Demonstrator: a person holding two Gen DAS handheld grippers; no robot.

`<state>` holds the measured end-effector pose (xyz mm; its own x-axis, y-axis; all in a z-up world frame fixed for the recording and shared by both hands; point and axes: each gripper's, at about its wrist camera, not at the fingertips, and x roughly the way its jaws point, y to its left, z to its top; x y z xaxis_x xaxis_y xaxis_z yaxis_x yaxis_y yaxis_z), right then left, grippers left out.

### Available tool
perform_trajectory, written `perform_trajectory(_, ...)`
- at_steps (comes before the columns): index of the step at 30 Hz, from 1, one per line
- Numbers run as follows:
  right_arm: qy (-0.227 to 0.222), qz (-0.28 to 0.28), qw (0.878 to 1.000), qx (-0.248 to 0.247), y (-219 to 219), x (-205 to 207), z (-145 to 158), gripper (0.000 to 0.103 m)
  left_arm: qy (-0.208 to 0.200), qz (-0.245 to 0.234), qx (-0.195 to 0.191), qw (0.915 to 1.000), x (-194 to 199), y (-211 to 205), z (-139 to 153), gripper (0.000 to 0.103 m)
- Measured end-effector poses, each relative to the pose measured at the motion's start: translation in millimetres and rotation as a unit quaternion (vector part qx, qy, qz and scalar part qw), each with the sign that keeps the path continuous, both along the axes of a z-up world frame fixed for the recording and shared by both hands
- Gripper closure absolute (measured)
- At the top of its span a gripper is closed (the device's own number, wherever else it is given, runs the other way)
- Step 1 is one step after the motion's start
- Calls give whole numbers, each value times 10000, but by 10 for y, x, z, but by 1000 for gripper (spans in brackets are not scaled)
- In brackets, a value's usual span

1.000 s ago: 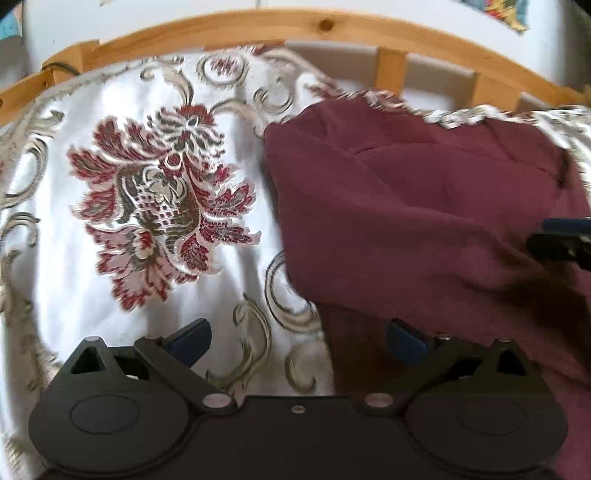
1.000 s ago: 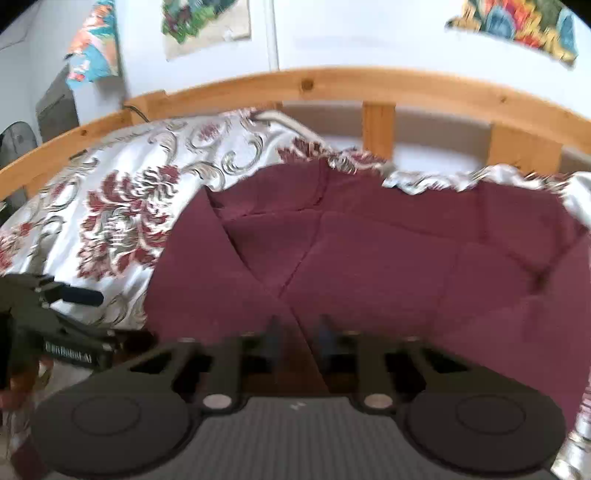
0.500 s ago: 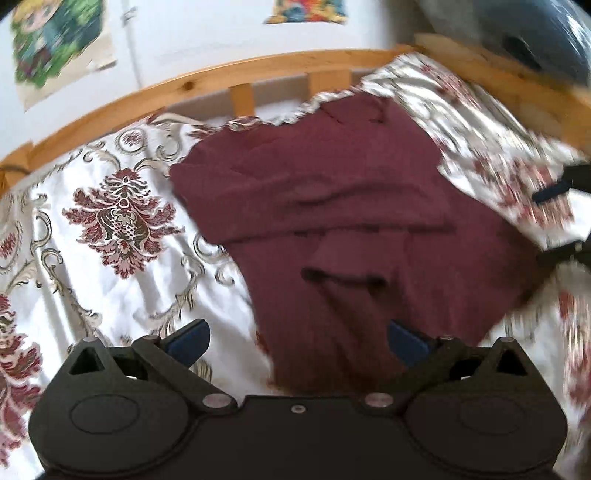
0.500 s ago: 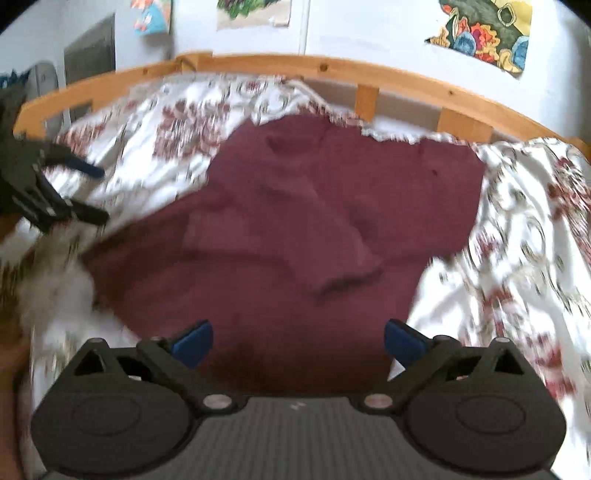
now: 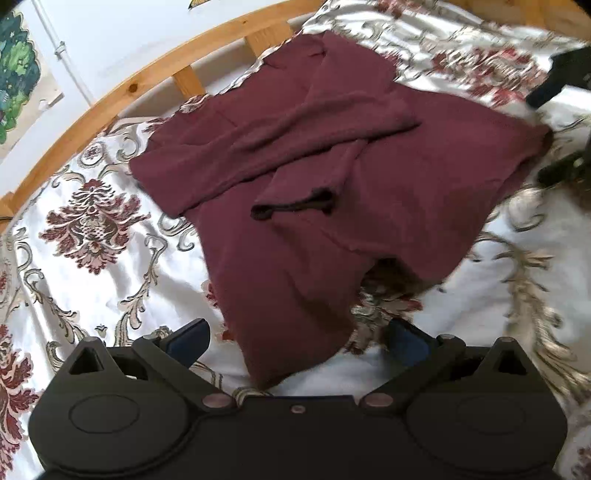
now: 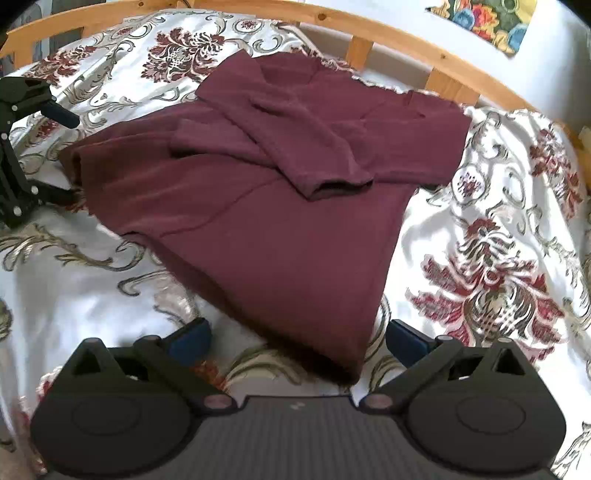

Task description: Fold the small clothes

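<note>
A maroon long-sleeved top lies spread on the bed, both sleeves folded across its chest, one dark cuff on top. It also shows in the right wrist view. My left gripper is open and empty, hovering just above the top's near hem corner. My right gripper is open and empty, above the other hem corner. The left gripper shows at the left edge of the right wrist view; the right gripper shows at the right edge of the left wrist view.
The bed has a white cover with dark red flower patterns. A wooden rail runs along the far side, with a white wall and colourful pictures behind it.
Both grippers pulled back and up from the top. The right gripper, shut a second ago, opened. The sleeves now lie folded across the chest.
</note>
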<state>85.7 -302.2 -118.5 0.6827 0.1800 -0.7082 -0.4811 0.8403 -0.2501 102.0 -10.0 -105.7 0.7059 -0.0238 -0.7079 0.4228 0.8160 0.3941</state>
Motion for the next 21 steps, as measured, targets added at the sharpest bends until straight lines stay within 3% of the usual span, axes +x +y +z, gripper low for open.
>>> perform_trajectory(5, -469, -181, 9974, -508, 15, 1, -61, 0, -336, 441, 210, 9982, 56, -4, -25, 10)
perform_trajectory(8, -822, 50, 9918, -976, 72, -68, -123, 0, -431, 396, 211, 9981, -18, 8, -1, 29)
perform_trajectory(10, -970, 162, 9878, -1205, 126, -95, -149, 0, -526, 324, 279, 9977, -72, -3, -5, 50)
perform_trajectory(12, -1057, 229, 9851, -1337, 169, -119, -155, 3, -627, 253, 400, 9969, -127, -49, -15, 63)
perform_trajectory(14, -975, 335, 9866, -1261, 175, -140, -151, 19, -756, 215, 486, 9957, -172, -72, -12, 76)
perform_trajectory(15, -909, 373, 9878, -1211, 170, -142, -151, 31, -807, 210, 513, 9952, -179, -71, -3, 88)
perform_trajectory(16, -868, 404, 9882, -1199, 177, -143, -156, 47, -850, 232, 521, 9948, -181, -62, 12, 91)
perform_trajectory(17, -864, 421, 9874, -1255, 189, -140, -169, 70, -881, 262, 500, 9945, -180, -40, 33, 92)
perform_trajectory(18, -855, 408, 9867, -1321, 205, -143, -181, 82, -913, 295, 447, 9944, -179, -16, 66, 93)
perform_trajectory(19, -831, 390, 9871, -1313, 205, -141, -178, 92, -961, 328, 362, 9942, -184, 14, 114, 94)
perform_trajectory(21, -754, 333, 9905, -1097, 175, -135, -113, 95, -1094, 408, 172, 9930, -192, 91, 241, 95)
